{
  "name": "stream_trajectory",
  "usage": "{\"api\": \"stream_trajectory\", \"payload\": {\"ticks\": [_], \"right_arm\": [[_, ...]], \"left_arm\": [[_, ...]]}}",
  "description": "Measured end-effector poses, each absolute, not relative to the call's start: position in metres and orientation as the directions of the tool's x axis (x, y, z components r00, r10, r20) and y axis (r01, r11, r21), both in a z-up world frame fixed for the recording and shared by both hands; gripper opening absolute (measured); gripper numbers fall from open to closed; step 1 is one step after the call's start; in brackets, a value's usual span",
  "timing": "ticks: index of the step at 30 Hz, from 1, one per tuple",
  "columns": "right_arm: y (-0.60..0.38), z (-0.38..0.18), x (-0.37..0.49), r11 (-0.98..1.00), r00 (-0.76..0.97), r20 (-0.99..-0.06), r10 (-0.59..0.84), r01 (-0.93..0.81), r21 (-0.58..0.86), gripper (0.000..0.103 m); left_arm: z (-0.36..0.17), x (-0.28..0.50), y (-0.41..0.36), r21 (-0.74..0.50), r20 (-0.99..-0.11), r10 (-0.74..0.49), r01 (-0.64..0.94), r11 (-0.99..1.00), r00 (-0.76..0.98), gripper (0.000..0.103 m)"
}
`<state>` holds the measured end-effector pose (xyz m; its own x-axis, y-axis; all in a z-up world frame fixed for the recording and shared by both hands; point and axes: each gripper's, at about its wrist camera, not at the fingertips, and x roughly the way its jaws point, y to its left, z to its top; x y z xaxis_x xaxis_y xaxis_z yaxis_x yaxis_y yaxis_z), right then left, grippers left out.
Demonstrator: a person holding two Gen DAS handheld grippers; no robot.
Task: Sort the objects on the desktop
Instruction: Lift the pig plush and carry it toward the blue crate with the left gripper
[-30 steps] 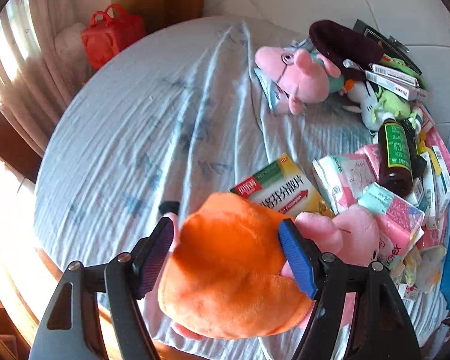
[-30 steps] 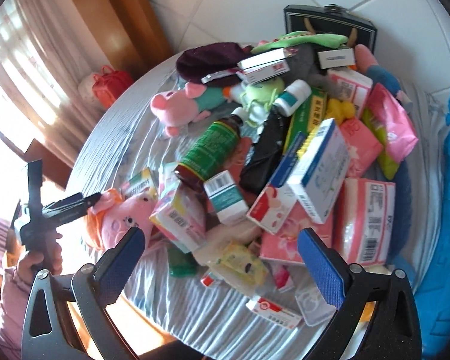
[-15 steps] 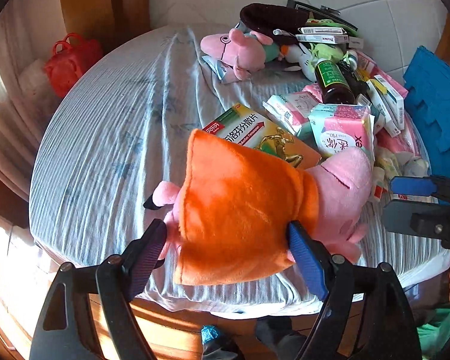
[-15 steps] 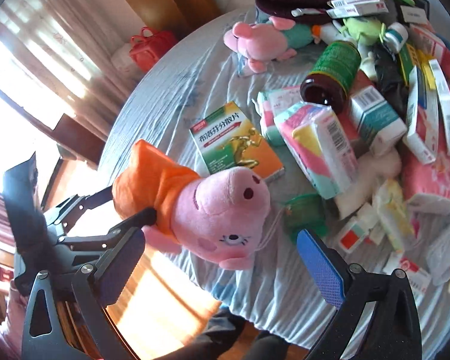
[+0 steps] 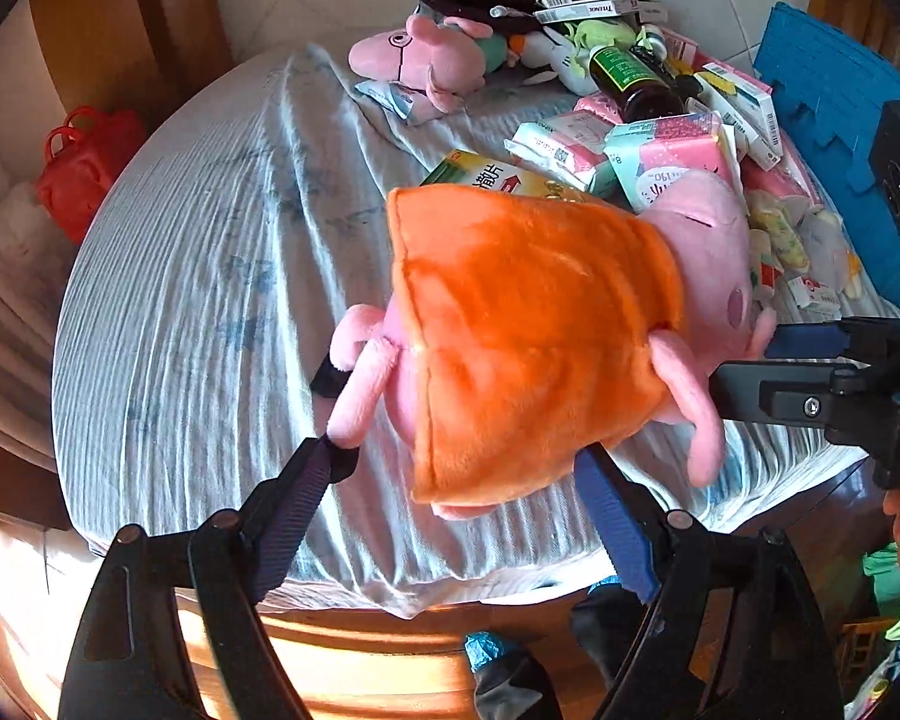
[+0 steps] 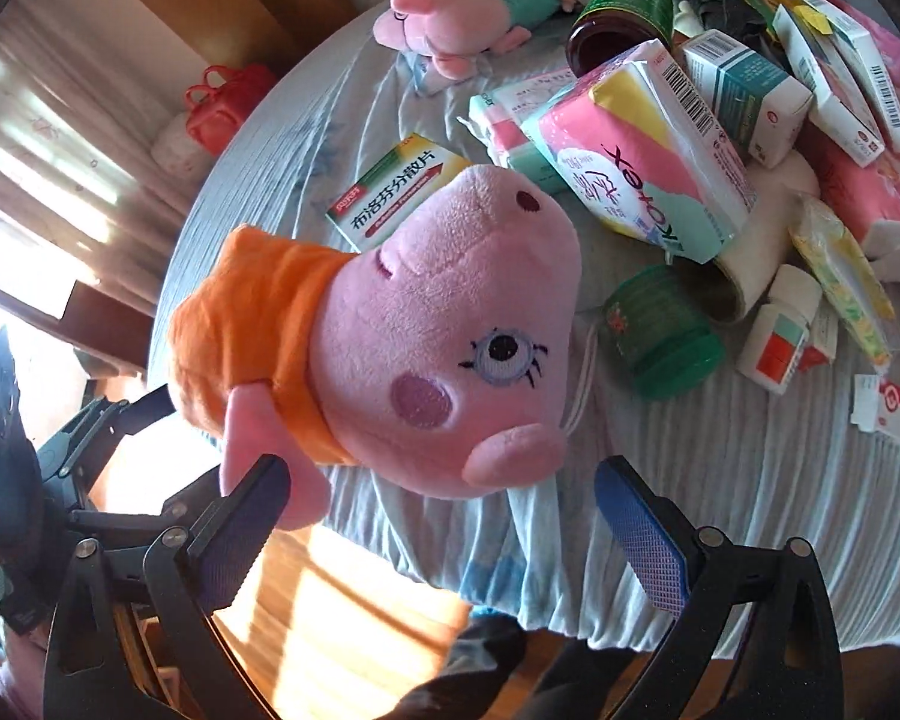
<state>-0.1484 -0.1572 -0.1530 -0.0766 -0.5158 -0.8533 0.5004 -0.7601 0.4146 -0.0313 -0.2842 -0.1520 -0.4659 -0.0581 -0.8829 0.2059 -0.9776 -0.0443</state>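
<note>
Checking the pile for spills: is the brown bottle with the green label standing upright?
No, the brown bottle lies on its side among the boxes, base toward the camera.

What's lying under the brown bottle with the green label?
The brown bottle rests on pink tissue packs and boxes in the pile; whatever lies beneath those is covered.

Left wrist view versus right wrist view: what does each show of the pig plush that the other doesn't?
Only the left wrist view shows the back of the pig plush, its legs, and the left gripper around its orange dress. It also shows the blue foam mat.

Only the right wrist view shows the plush's face, eye and cheek, the open right gripper just below its head, and the green jar.

Both show the green-yellow medicine box, the second pig plush and the brown bottle.
</note>
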Motion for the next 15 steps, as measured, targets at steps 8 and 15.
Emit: {"api": "stream_trajectory", "payload": {"ticks": [8,15], "right_arm": [[-0.17,-0.156,-0.164,-0.773,-0.11,-0.844,-0.524,0.477,0.418,0.103],[-0.182,-0.169,-0.171,-0.775,-0.136,-0.839,-0.528,0.482,0.409,0.103]], "left_arm": [[-0.161,-0.054,-0.287,-0.068,-0.873,-0.014,0.148,-0.987,-0.488,0.084],[-0.171,-0.072,-0.289,-0.074,-0.873,0.006,0.119,-0.99,-0.487,0.096]]}}
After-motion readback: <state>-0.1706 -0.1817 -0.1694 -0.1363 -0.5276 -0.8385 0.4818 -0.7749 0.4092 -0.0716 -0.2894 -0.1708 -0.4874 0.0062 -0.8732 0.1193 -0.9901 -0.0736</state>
